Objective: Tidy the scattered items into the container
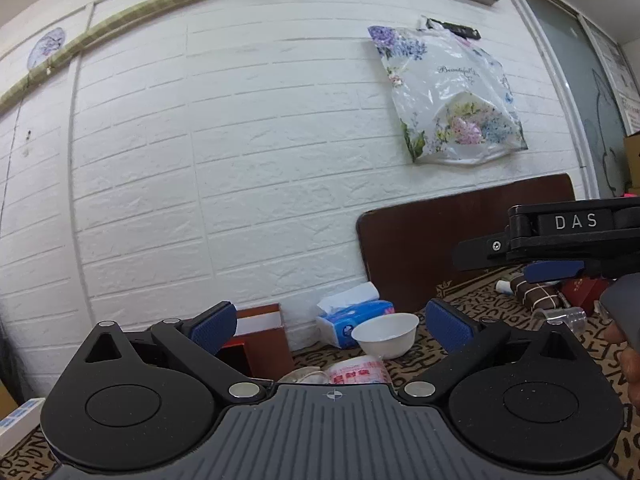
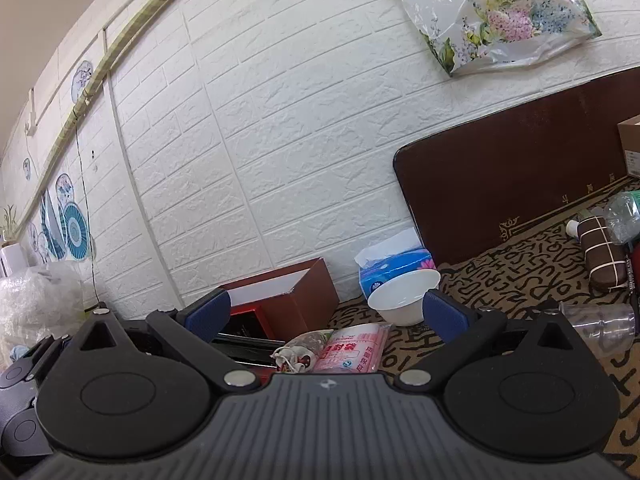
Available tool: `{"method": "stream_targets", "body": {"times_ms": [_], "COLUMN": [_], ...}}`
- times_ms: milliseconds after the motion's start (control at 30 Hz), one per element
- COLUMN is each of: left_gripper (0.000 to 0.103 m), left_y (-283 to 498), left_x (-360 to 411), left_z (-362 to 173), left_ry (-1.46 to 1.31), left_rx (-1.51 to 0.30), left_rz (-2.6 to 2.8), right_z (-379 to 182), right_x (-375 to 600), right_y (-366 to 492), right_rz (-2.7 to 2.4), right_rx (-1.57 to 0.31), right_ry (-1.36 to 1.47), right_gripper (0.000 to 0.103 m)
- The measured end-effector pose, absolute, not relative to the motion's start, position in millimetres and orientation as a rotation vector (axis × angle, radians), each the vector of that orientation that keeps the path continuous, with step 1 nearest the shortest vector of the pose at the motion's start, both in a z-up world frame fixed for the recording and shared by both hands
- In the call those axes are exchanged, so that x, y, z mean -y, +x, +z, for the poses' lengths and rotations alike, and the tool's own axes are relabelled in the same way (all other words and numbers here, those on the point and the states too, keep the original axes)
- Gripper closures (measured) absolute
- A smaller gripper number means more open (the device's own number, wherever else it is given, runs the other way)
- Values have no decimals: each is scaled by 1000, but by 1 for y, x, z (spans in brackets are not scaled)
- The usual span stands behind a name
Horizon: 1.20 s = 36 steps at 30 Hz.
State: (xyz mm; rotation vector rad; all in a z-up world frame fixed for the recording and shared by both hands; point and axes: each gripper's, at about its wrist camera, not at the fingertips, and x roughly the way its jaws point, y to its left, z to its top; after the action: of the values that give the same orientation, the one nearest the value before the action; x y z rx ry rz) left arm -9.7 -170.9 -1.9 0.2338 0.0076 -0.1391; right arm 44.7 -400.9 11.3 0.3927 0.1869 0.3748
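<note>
An open reddish-brown box [image 2: 296,296] stood against the brick wall, its inside hidden. Near it sat a smooth white bowl [image 2: 404,294], seemingly empty, and a crinkly pink packet [image 2: 352,350], half cut off. Both the left claw [image 1: 330,320] and the right claw [image 2: 326,312] gaped wide, holding nothing.

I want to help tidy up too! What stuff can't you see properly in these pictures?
- Red-brown box: right wrist view, its inside is hidden by its own walls and the right gripper.
- Pink packet: left wrist view, lower part hidden behind the left gripper body.
- Clear plastic cup: right wrist view, see-through and partly behind the gripper, so any contents are unclear.
- Plastic bottle: cut off by the right edge.
</note>
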Motion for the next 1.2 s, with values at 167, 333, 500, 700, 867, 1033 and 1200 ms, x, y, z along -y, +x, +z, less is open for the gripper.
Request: {"method": "stream_targets", "body": {"times_ms": [167,333,500,700,867,1033,1200], "left_gripper": [0,0,0,0,0,0,0], "left_y": [-19,-26,-31,-35,-31,-38,-62], "left_x": [157,144,132,123,116,111,106], "left_z": [-1,4,8,8,5,5,14], "left_ry": [205,166,144,131,107,101,53], "left_rx": [-6,10,23,31,11,44,146], "left_rz": [-115,-90,-72,-54,-43,-45,-86], "right_z": [13,13,13,10,5,-1,-7], "right_x": [394,386,380,375,369,366,369], "right_y": [37,32,26,24,24,21,18], "right_rz": [362,347,336,333,336,341,337], "right_rx": [-192,-194,-191,-208,-232,-238,-231], "right_ry": [366,350,334,317,291,277,277], "right_gripper": [1,1,1,1,1,1,1]}}
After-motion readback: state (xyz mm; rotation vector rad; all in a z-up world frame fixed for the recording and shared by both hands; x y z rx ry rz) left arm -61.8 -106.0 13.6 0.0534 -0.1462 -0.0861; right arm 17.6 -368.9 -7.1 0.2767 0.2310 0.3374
